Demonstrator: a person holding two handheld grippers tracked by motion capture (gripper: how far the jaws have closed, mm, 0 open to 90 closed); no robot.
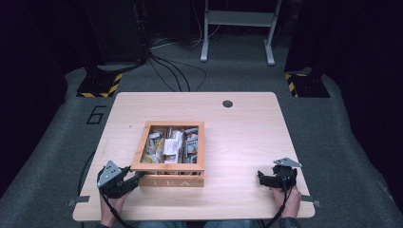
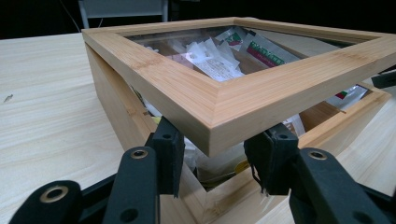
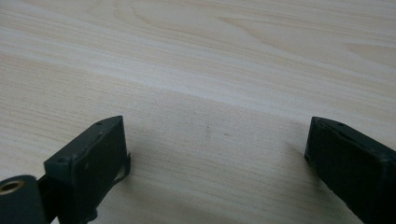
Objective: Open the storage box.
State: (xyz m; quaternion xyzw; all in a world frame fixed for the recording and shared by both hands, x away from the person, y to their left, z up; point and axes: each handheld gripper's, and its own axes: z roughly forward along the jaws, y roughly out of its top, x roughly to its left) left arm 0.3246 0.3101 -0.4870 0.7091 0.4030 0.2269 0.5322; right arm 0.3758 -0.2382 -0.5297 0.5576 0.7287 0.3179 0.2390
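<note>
The wooden tea box (image 1: 169,159) sits near the middle of the light wood table (image 1: 247,142), a little toward the person's side, with "TEA" lettered on its front wall. Its lid (image 2: 224,100), a bamboo frame around a clear pane, is raised at the near corner, tilted up off the box's body, and through the pane a jumble of tea sachets (image 2: 210,60) shows: white paper packets, one with a green and red band. More packets peek out through the gap under the lifted corner. The left gripper (image 2: 215,156) has that lid corner between its two black jaws, one pad on each side of the mitred corner, clamped on the frame's edges. In the high view, the left gripper (image 1: 124,181) is seen right at the box's front left corner. Over on the right, the right gripper (image 1: 271,178) rests well apart from the box, jaws spread wide over bare tabletop with nothing between them.
</note>
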